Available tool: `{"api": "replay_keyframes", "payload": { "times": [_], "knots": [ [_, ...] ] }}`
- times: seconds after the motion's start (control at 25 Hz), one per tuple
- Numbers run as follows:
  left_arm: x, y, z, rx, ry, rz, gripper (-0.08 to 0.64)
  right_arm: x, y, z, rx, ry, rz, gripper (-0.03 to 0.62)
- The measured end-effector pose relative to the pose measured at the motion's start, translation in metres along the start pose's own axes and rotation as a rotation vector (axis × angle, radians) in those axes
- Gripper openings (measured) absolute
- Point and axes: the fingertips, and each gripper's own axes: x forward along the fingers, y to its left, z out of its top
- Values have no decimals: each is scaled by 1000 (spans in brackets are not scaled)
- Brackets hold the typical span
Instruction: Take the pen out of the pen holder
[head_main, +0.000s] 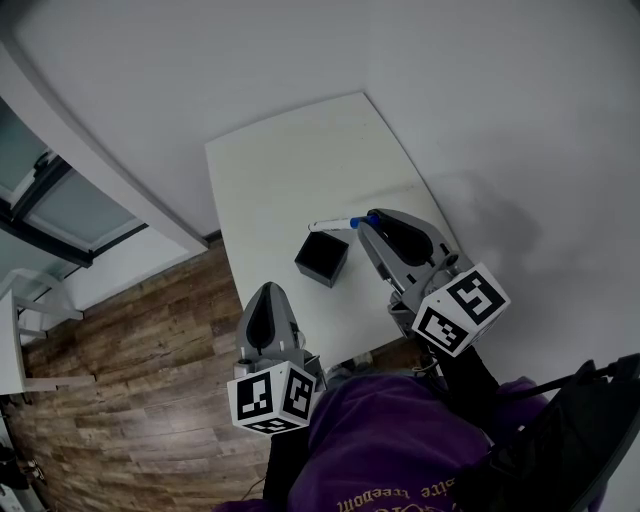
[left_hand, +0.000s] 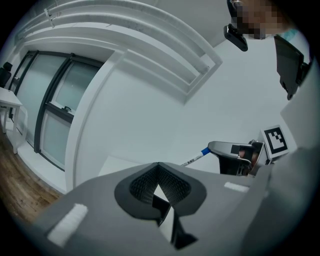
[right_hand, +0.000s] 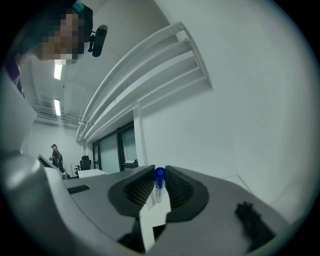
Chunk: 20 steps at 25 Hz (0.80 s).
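Right gripper (head_main: 368, 222) – jaws closed on the blue-capped end of the pen (head_main: 335, 224). In the right gripper view the cap (right_hand: 159, 173) sits pinched between the two ribbed pads, with the jaws partly apart to take its width. The white barrel runs out sideways from the jaw tips, roughly level, towards the person's left. The pen is out of the black square pen holder (head_main: 323, 257) and hangs in the air over its far rim. The holder stands upright on the white table (head_main: 270, 170). Left gripper (head_main: 268, 292) – held back near the table's near edge, apart from the holder, jaw tips together with nothing between them.
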Motion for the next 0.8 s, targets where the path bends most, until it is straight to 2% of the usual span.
{"api": "replay_keyframes", "payload": {
  "times": [0.8],
  "knots": [
    [0,-1,2,3,-10,-4,6,1,0,0,-21,8,3,72]
  ]
}}
